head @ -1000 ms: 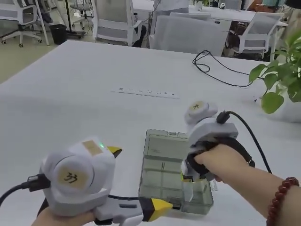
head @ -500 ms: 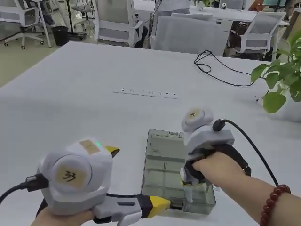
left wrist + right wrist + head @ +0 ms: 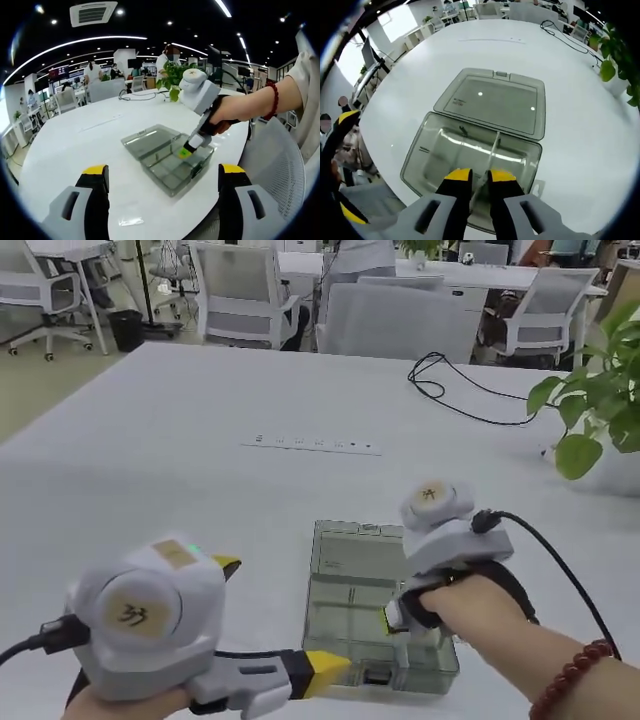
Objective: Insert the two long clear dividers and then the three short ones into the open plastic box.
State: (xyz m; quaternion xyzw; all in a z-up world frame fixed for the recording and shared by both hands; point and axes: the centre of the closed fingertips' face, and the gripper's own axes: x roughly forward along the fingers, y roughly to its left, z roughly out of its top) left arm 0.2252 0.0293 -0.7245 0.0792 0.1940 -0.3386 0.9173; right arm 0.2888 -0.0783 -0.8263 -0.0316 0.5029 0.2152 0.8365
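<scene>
Across the wide matte white table (image 3: 150,460), a smoky translucent plastic box (image 3: 417,150) lies with its hinged lid (image 3: 492,100) folded flat behind it, leaving the tray open to reach from above. Over it the right gripper (image 3: 480,176) pinches a thin, glassy clear divider (image 3: 493,147) that stands upright inside the box, apparently to steer it into the wall slots. Off to the side hangs the left gripper (image 3: 162,171), jaws wide apart and empty.

Left fingers (image 3: 95,172) apart, right fingers (image 3: 457,176) together.
</scene>
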